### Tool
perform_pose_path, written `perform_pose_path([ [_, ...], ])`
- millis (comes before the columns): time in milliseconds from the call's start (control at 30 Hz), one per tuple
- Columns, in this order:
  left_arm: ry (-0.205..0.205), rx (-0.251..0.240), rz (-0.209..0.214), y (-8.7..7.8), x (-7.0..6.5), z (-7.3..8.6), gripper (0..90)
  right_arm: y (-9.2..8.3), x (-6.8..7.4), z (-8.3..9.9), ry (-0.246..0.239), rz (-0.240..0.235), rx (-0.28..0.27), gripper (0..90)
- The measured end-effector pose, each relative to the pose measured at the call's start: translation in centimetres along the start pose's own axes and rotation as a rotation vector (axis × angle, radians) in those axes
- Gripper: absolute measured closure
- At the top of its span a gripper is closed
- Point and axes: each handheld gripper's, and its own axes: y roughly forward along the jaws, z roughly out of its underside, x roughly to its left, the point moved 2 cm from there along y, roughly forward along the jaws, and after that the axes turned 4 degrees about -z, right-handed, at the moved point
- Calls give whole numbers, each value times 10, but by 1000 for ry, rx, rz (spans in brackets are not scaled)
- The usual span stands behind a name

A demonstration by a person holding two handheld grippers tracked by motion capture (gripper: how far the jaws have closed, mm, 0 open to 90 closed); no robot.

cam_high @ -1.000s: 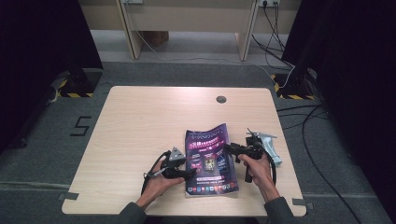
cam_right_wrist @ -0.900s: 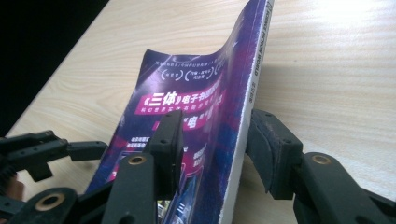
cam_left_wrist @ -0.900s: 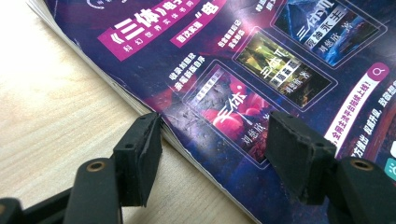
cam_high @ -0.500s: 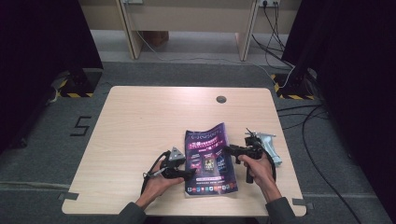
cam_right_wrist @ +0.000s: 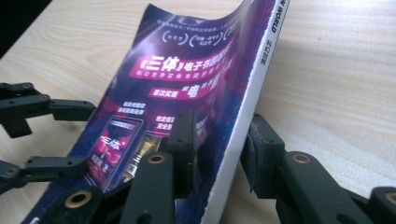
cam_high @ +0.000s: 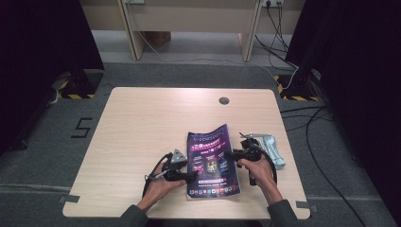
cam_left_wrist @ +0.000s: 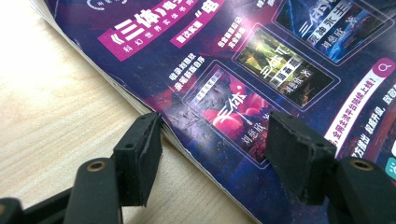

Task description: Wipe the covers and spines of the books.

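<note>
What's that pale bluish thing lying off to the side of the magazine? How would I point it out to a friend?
Start at the light wooden table and find the glossy purple magazine near its front edge. Just past the magazine's right side, behind the person's right hand and its claw, lies a flat, pale blue-grey packet by the table's right edge. It is the one pale, unprinted item there.

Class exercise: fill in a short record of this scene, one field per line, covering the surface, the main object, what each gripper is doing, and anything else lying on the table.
Surface: wooden table
Main object: purple magazine, lying near the front edge
Left gripper: open, fingers straddling the magazine's page edge
Right gripper: fingers on either side of the magazine's spine edge, which is lifted
Other item: pale blue-grey object right of the magazine; cannot identify it
</note>
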Motion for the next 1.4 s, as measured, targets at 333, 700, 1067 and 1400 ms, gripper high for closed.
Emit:
perform_pose_path([
  [333,-9,5,-2,0,1,0,347,4,2,-2,-72,-9,37,740],
  [700,-1,2,-9,-3,2,1,323,-5,9,-26,-115,-14,49,800],
  [1067,-10,-3,-28,-19,10,1,302,-10,25,-56,-191,20,103,832],
  [1400,9,39,-47,-35,17,14,252,-18,40,-77,-275,67,143,833],
])
